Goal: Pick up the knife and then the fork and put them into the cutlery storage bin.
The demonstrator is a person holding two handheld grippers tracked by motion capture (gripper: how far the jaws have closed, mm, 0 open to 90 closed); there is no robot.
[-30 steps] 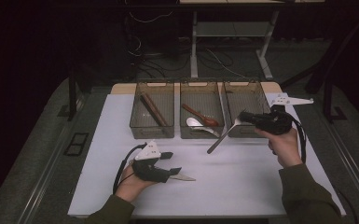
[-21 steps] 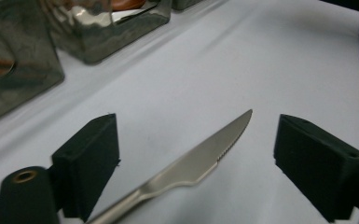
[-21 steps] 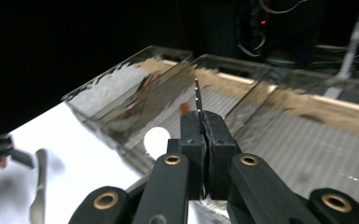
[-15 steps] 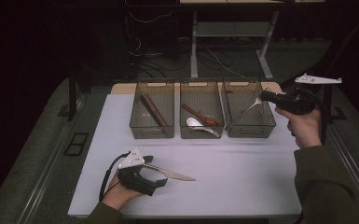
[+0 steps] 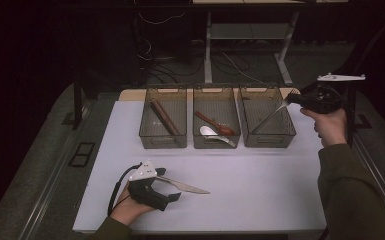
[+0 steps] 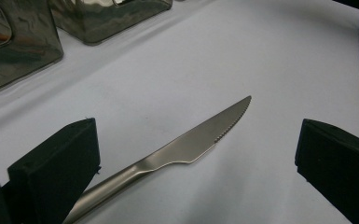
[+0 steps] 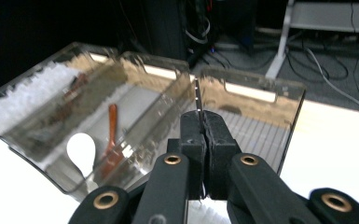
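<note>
A steel table knife (image 5: 186,187) (image 6: 186,147) lies flat on the white table top, its serrated tip pointing right. My left gripper (image 5: 171,184) (image 6: 196,140) sits low at the front left, its jaws having just been opening and now standing wide on either side of the knife's handle without pressing it. At the back right my right gripper (image 5: 292,99) (image 7: 204,125) is shut on a thin silver utensil (image 5: 270,117) (image 7: 198,95), which slants down into the right bin (image 5: 267,141).
Three smoky clear bins stand in a row at the back. The left bin (image 5: 162,141) holds brown sticks; the middle bin (image 5: 215,143) holds a wooden spoon (image 5: 216,125) and a silver spoon (image 5: 211,132). Dark floor and desk legs lie beyond the table.
The right gripper moved right and up with its utensil, toward the right bin's far corner. The left gripper's jaws opened and let go of the knife, and the hand drew slightly toward the front.
</note>
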